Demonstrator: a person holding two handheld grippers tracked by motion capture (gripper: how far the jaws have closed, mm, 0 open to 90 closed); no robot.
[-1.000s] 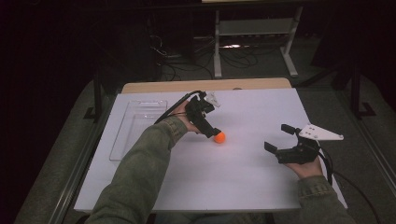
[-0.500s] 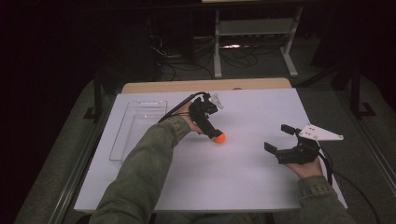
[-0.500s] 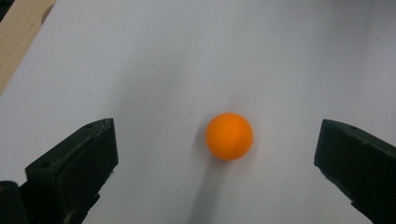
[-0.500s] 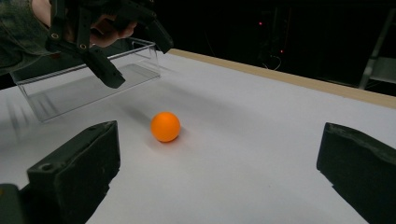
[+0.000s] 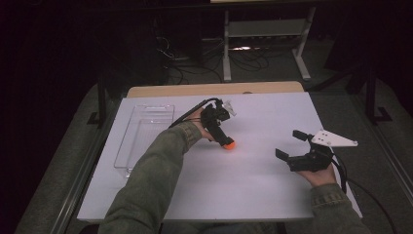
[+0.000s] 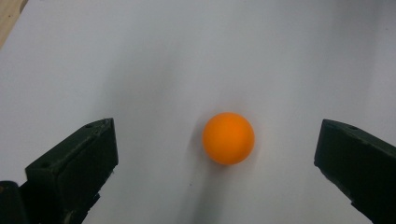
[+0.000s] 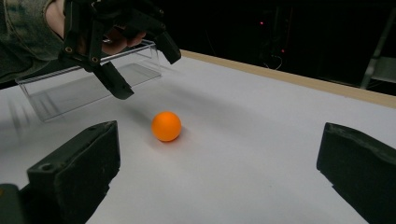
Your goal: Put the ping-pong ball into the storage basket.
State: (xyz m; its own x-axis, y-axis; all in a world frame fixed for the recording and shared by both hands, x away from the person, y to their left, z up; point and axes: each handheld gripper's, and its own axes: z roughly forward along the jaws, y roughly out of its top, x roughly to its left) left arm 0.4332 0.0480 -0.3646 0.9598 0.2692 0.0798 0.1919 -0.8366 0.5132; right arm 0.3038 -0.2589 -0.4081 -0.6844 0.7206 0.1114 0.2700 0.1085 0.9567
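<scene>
A: What is the small round thing made of?

B: It looks like smooth matte plastic, a plain orange ball (image 6: pixel 228 138), perfectly round, with no seam or print that I can make out. It sits on the white table top (image 5: pixel 253 170), which is flat and even, like a laminate sheet. A strip of pale wood (image 5: pixel 214 89) runs along the far edge of that white surface.

A: Any containers?

B: One, a clear rectangular tray (image 5: pixel 144 135) of hard transparent plastic with low straight walls, lying on the left part of the table. I see nothing in it; the white surface shows through its floor.

A: And the left tool?

B: The left gripper (image 5: pixel 222 137) hangs over the ball, pointing down at it. In the left gripper view its two blocky black jaws stand wide apart, with the ball between them and nearer the right-hand one, touching neither. In the right gripper view those same jaws are seen above the ball, clear of it. So it is released, grasping nothing.

A: The right one?

B: The right gripper (image 5: pixel 292 145) is well apart from the ball, toward the right of the table, held in the person's hand (image 5: pixel 321 174), with its grey three-cornered plate (image 5: pixel 333 140) on top. Its jaws are spread wide too, nothing between them but table, and the ball lies farther off ahead of them.
</scene>
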